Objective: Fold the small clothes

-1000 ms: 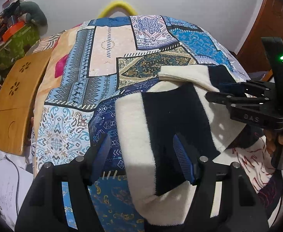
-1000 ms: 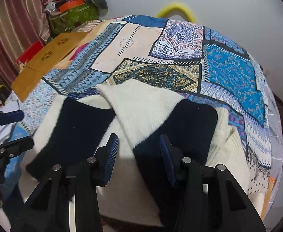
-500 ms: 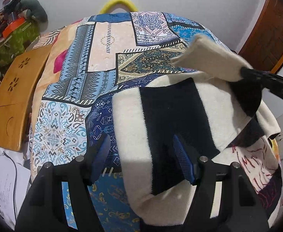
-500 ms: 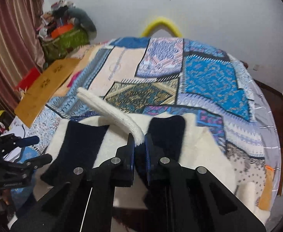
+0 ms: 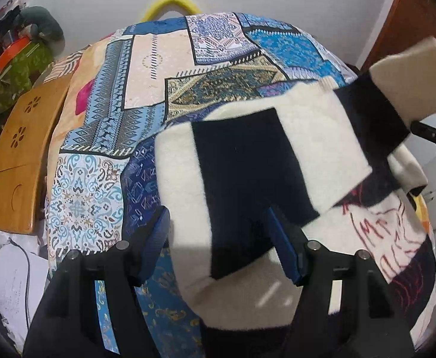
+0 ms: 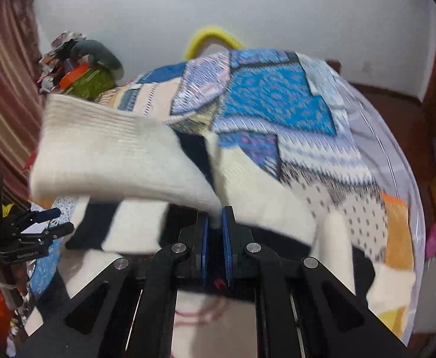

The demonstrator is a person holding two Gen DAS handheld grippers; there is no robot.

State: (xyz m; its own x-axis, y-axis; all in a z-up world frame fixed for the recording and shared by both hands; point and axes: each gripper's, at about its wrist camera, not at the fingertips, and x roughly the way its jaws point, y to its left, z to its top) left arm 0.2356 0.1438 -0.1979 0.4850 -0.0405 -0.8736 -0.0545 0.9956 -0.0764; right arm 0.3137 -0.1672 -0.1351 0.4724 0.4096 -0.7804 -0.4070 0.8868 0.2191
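Observation:
A cream and black striped sweater (image 5: 247, 161) lies on the patchwork bedspread (image 5: 164, 68). My left gripper (image 5: 219, 238) is open, its blue pads on either side of the near sleeve's cream and black stripes, low over it. My right gripper (image 6: 215, 223) is shut on the other sleeve (image 6: 110, 161) and holds it lifted above the bed, the cream cuff hanging out to the left. That raised sleeve shows at the right edge of the left wrist view (image 5: 409, 80). The left gripper also shows at the left of the right wrist view (image 6: 24, 232).
A wooden lap table (image 5: 18, 152) leans at the bed's left side, with papers (image 5: 12, 280) below it. A pile of bags and clutter (image 5: 15, 59) stands at the far left. A yellow hoop (image 5: 170, 3) sits behind the bed. A brown wooden door (image 5: 414, 21) is at the right.
My right gripper closed on the far sleeve and lifted it up and back over the sweater. My left gripper stayed open in place over the near sleeve.

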